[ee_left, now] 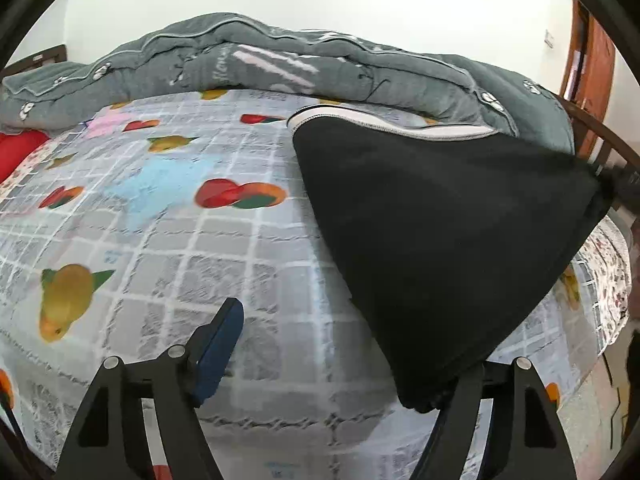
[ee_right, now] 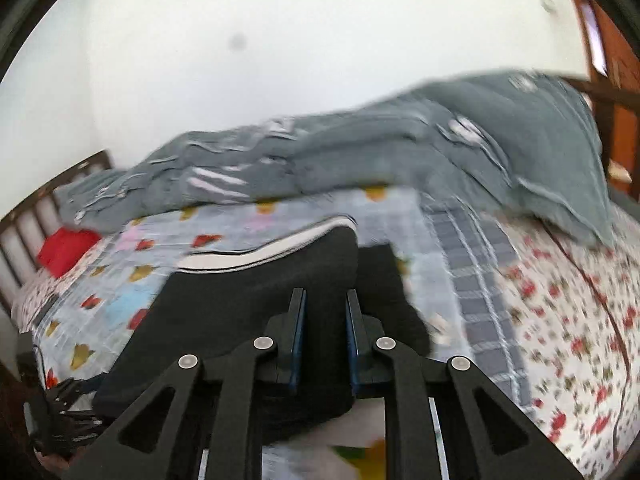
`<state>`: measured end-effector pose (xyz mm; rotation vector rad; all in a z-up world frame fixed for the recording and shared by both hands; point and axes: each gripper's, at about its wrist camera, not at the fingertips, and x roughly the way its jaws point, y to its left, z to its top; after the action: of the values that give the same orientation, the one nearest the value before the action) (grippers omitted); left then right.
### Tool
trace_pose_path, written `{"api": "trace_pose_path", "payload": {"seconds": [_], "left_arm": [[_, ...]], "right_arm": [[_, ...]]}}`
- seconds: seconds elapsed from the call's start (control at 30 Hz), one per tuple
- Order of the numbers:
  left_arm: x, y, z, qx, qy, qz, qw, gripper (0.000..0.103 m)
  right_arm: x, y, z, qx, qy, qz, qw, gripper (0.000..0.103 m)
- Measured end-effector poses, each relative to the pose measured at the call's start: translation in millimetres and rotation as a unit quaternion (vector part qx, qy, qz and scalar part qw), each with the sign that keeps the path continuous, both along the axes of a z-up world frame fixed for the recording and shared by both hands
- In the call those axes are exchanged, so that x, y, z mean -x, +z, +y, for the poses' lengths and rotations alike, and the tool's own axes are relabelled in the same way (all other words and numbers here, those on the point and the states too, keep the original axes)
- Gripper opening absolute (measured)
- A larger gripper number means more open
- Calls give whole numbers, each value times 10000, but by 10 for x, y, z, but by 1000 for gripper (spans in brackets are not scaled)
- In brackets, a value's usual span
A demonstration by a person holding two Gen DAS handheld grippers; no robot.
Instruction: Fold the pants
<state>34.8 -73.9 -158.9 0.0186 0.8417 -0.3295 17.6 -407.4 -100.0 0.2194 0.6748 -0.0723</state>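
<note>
Black soft-knit pants with white waistband: limp, light; take hold at corners. Right gripper clamped on pants fabric; left gripper spread wide, gripping nothing.

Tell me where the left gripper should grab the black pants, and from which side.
Probably the near corner of the black pants, hanging just inside the left gripper. Come in from the bare bedsheet side: that edge is lifted and taut, since the right gripper is clamped on the far corner. The white-striped waistband lies flat, harder to get under.
</note>
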Motion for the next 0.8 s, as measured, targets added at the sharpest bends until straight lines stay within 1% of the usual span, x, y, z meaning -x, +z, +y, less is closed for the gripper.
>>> {"api": "trace_pose_path", "payload": {"seconds": [0.07, 0.13, 0.17, 0.2, 0.27, 0.37, 0.43, 0.47, 0.5, 0.57, 0.63, 0.77, 0.8], "left_arm": [[8, -9, -77, -81, -26, -31, 10000, 76], [52, -14, -119, -205, -32, -95, 9997, 76], [64, -10, -119, -254, -37, -118, 9996, 76], [73, -9, -110, -274, -46, -110, 9996, 76], [85, -1, -90, -295, -76, -83, 9995, 76], [108, 30, -75, -348, -99, -104, 9993, 75], [140, 51, -52, -291, -166, -98, 9994, 72], [158, 56, -33, -247, -203, -90, 9994, 72], [181, 57, -9, -198, -238, -74, 9995, 72], [246, 64, 63, 45, -395, -30, 9992, 72], [348, 103, 180, 369, -557, -31, 9978, 73], [448, 178, 309, 660, -650, -77, 9957, 73], [435, 191, 310, 683, -639, -58, 9956, 73]], "right_arm": [[-38, -262, -94, 195, -152, 323, 9992, 17], [-92, -600, -84, 416, -274, 800, 9956, 17], [-89, -666, -67, 496, -285, 852, 9947, 17], [-65, -690, -33, 592, -292, 808, 9945, 18], [-48, -650, 3, 668, -316, 786, 9942, 19], [-106, -580, -6, 660, -359, 879, 9933, 22], [-108, -520, 3, 808, -399, 854, 9923, 23], [-94, -492, -6, 901, -441, 833, 9915, 24], [-80, -483, -22, 942, -474, 823, 9910, 27], [-38, -439, -65, 974, -527, 790, 9907, 28], [26, -397, -106, 990, -598, 754, 9904, 31], [39, -396, -202, 855, -621, 753, 9916, 31], [31, -403, -221, 825, -624, 764, 9917, 33]]}}
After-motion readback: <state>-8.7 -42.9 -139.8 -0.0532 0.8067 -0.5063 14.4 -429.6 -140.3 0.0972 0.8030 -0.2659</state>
